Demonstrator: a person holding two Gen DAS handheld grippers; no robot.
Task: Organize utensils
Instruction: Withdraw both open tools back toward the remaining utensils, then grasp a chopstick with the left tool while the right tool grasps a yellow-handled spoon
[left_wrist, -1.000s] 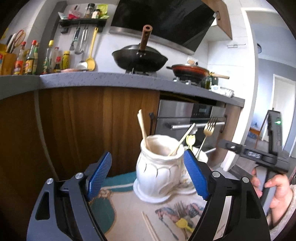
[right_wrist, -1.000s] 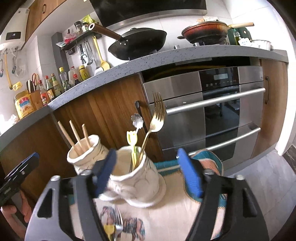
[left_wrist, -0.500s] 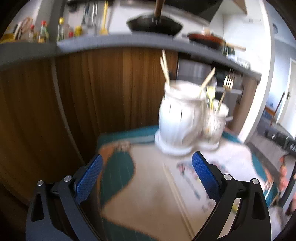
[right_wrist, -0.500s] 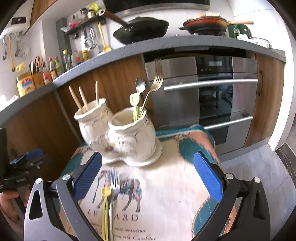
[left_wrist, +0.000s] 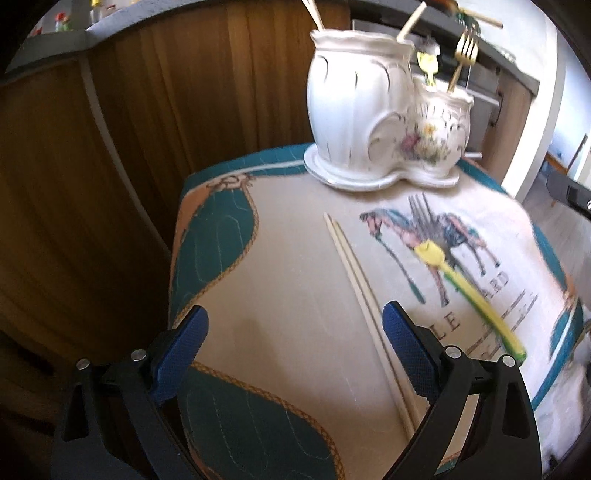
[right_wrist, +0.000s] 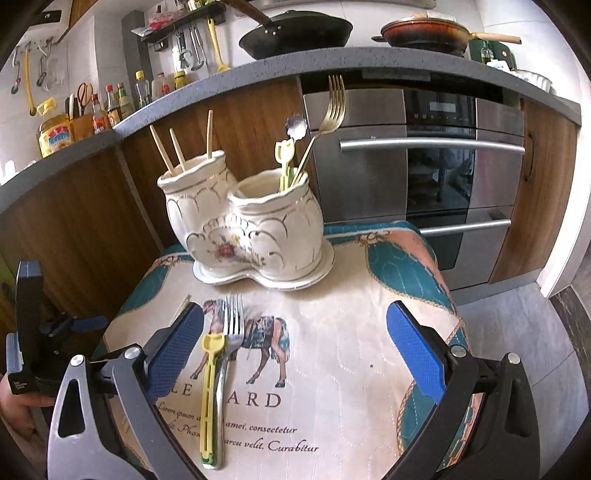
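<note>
With both jaws spread wide and empty, your left gripper (left_wrist: 291, 350) hangs over the chopsticks (left_wrist: 364, 306) on the mat (left_wrist: 266, 266), your right gripper (right_wrist: 295, 347) near the fork (right_wrist: 231, 332), ready for the holder (right_wrist: 247, 229).

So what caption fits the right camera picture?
Open right gripper over a fork and yellow utensil before the ceramic holder.

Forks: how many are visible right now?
2. A gold fork stands in the right pot of the ceramic holder. A silver fork lies on the cloth beside a yellow utensil. Others may be hidden inside the pots.
</note>
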